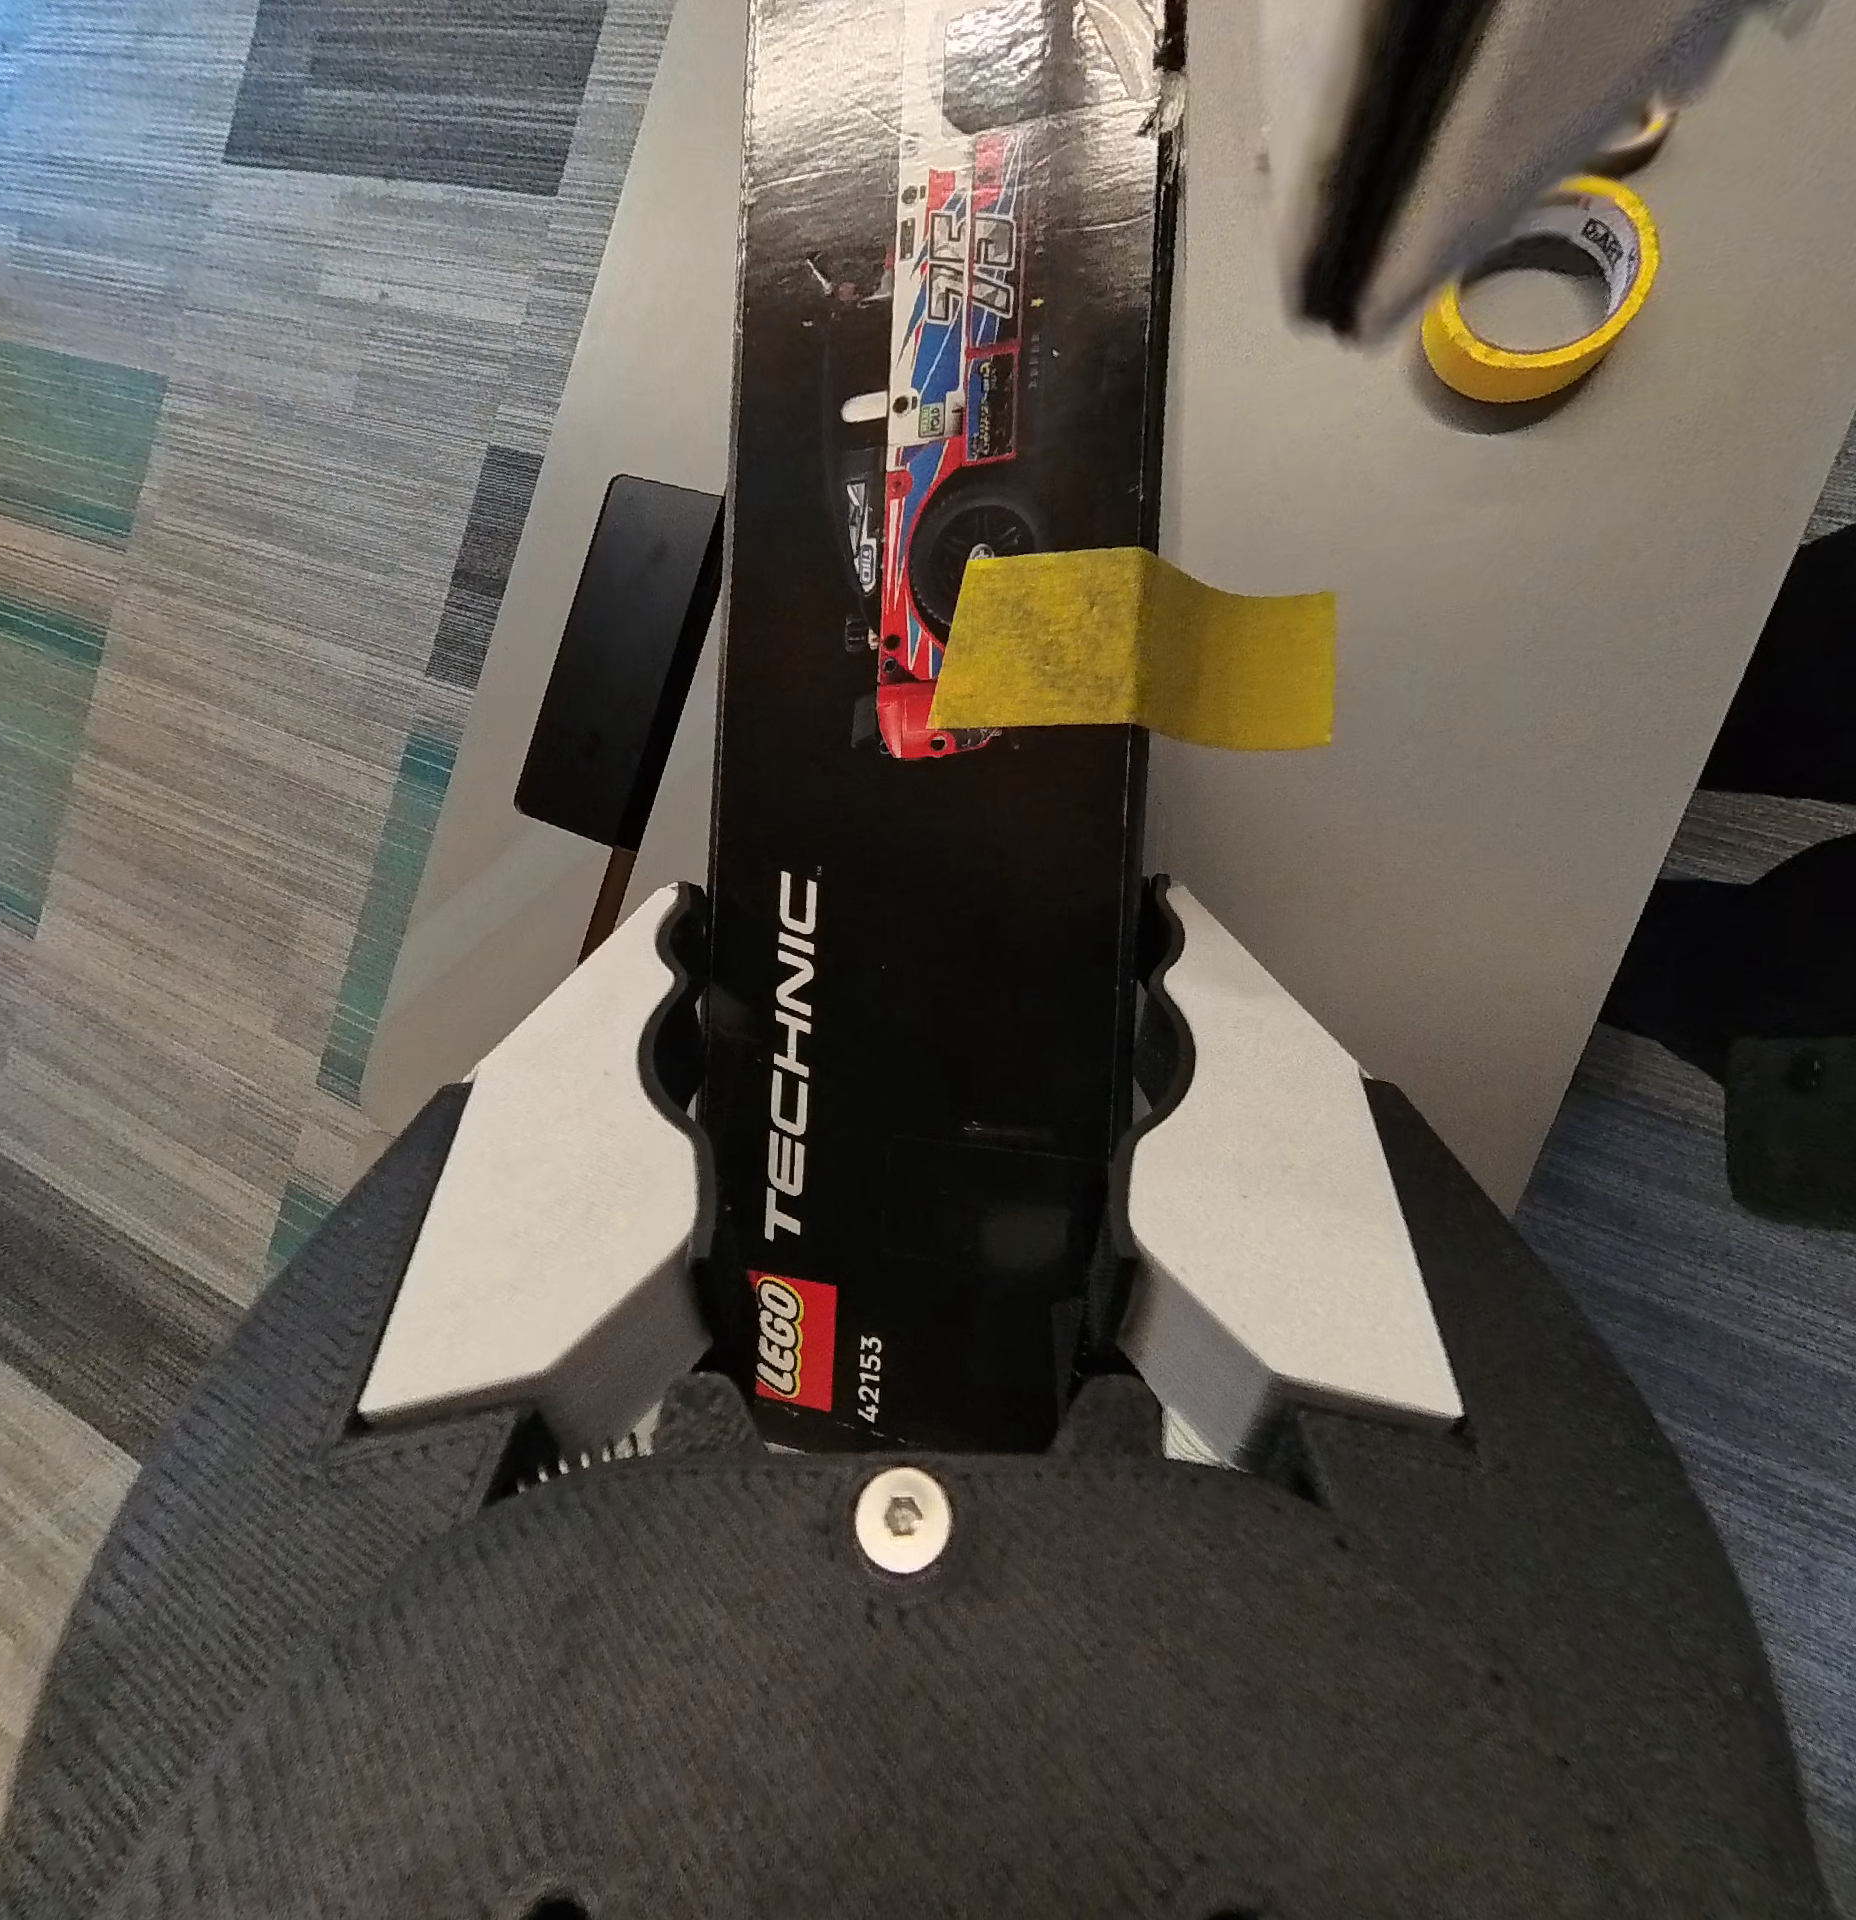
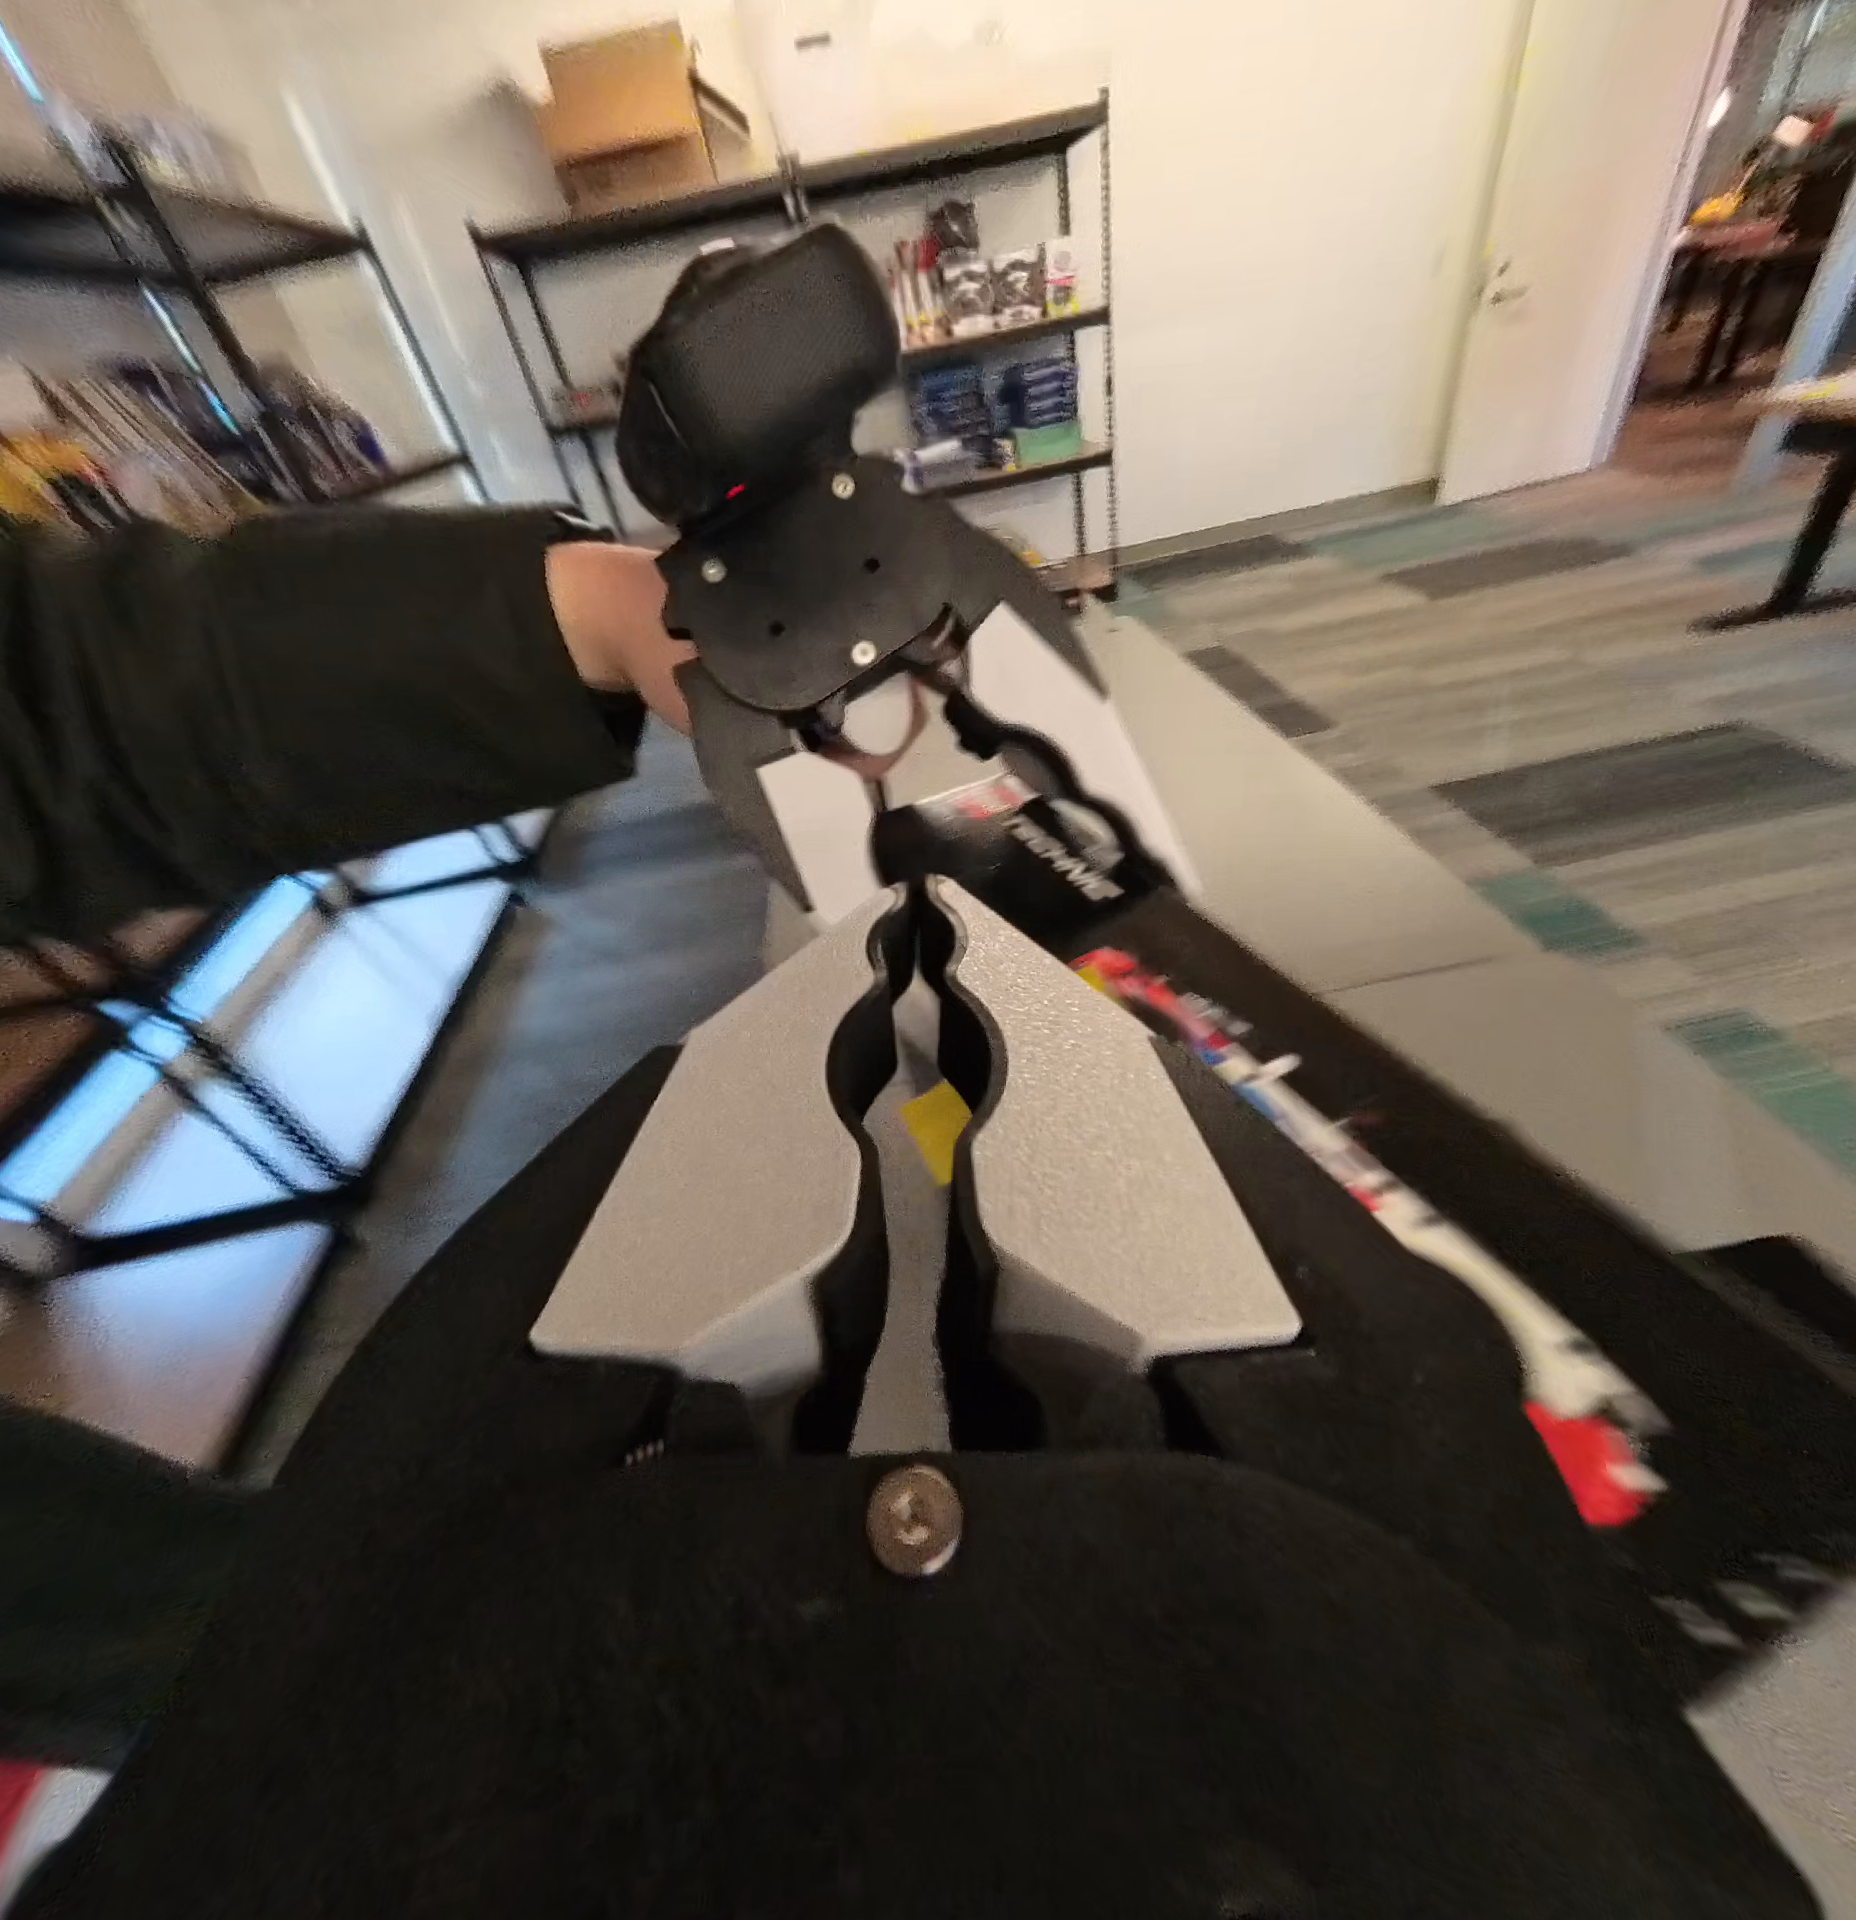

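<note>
Gripping the near end of a long black toy box, the left gripper has its jaws spread to the box's width, one grey finger pressed against each long side. The box lies on a pale grey bench and stretches away from the camera, with a picture of a red, white and blue race car printed on its top. A strip of yellow tape sits across the box's right edge, half on the box and half on the bench. Farther off on the bench, to the right, lies a roll of yellow tape. A small flat black object rests just left of the box, near the bench edge. Patterned grey and teal carpet shows below.

In the right wrist view, the right gripper hovers above the box with its jaws almost closed, only a thin gap between them, holding nothing. Beyond it, a hand in a dark sleeve holds the left gripper. Shelves line the far wall, blurred.
</note>
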